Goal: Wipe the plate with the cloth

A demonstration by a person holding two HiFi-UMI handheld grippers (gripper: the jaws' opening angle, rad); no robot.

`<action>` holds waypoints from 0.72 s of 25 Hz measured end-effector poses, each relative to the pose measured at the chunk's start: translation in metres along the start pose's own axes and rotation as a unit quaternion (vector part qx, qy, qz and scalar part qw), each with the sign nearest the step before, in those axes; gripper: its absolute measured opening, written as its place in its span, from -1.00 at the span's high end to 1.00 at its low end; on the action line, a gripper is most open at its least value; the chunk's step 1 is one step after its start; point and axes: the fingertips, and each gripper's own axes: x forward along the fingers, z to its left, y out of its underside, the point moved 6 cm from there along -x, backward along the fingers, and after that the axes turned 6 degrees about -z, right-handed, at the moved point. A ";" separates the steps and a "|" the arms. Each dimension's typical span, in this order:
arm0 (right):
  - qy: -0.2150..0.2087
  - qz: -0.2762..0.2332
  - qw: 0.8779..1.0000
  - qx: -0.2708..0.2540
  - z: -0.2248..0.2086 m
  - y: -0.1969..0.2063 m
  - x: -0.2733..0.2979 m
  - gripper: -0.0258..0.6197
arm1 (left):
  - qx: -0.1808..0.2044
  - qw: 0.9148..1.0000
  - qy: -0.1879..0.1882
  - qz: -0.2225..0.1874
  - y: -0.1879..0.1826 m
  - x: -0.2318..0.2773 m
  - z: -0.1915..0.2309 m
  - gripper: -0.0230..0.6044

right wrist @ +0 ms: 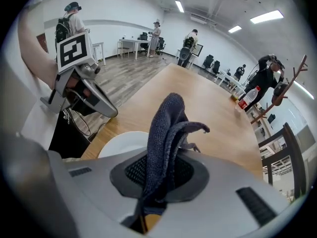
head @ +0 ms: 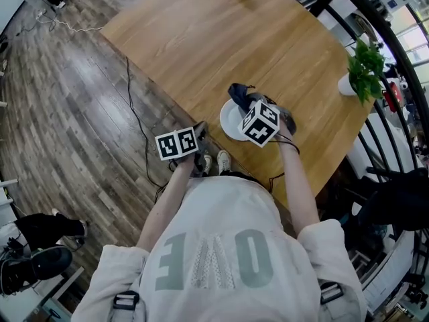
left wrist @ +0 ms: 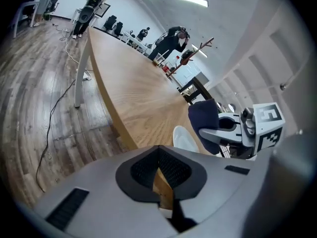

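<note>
The right gripper (right wrist: 157, 182) grips the cloth (right wrist: 166, 133) just above the plate (right wrist: 121, 144), at the near edge of the bench (head: 221, 39). The left gripper (left wrist: 159, 175) is closed and empty. Lower the cloth flat and rub gently, so the plate does not slide.

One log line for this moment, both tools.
left tool: shut, empty, at table edge | right tool: shut on cloth, over plate | wiping contact: unclear

One plate (head: 230, 123) is counted on one bench (head: 201, 39), with one cloth (head: 240, 92) just above the plate, one potted plant (head: 362, 69) well to its right and one bottle (right wrist: 248, 98) far beyond it. Two tongs are counted: left tongs (head: 200, 131) beside the plate, right tongs (head: 249, 102) over it.
</note>
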 end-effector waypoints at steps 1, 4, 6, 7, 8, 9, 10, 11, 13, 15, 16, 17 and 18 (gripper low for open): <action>-0.005 0.001 1.000 -0.004 0.000 -0.002 0.004 0.74 | -0.005 1.000 -0.002 -0.003 0.001 -0.002 0.002 0.91; -0.015 0.014 0.999 -0.025 0.004 -0.006 0.017 0.74 | -0.005 1.000 -0.008 -0.009 0.001 -0.007 0.006 0.90; -0.023 0.021 0.999 -0.034 0.008 -0.008 0.026 0.74 | -0.001 1.000 -0.012 -0.014 -0.001 -0.011 0.008 0.90; -0.027 0.023 0.999 -0.037 0.009 -0.009 0.030 0.74 | 0.000 1.000 -0.014 -0.018 -0.001 -0.012 0.008 0.90; -0.030 0.024 0.998 -0.039 0.011 -0.010 0.033 0.74 | 0.001 1.000 -0.016 -0.021 -0.002 -0.014 0.009 0.91; -0.033 0.027 0.998 -0.042 0.012 -0.010 0.036 0.74 | 0.002 1.000 -0.018 -0.023 -0.002 -0.016 0.009 0.91; -0.034 0.030 0.998 -0.047 0.014 -0.010 0.038 0.74 | 0.002 1.000 -0.019 -0.025 -0.003 -0.017 0.010 0.91; -0.033 0.033 0.998 -0.052 0.015 -0.011 0.038 0.74 | 0.002 0.999 -0.019 -0.025 -0.003 -0.018 0.011 0.91; -0.036 0.036 0.997 -0.059 0.021 -0.014 0.038 0.74 | -0.001 0.999 -0.019 -0.026 -0.004 -0.021 0.014 0.90; -0.043 0.037 0.996 -0.070 0.030 -0.017 0.038 0.74 | -0.004 0.999 -0.020 -0.029 -0.005 -0.023 0.017 0.90; -0.048 0.038 0.995 -0.078 0.036 -0.018 0.037 0.74 | -0.005 0.999 -0.020 -0.031 -0.005 -0.023 0.018 0.90; -0.053 0.038 0.994 -0.086 0.042 -0.019 0.036 0.74 | -0.005 0.999 -0.019 -0.032 -0.005 -0.023 0.018 0.91; -0.059 0.038 0.993 -0.094 0.049 -0.020 0.034 0.74 | -0.004 0.999 -0.019 -0.032 -0.006 -0.022 0.017 0.90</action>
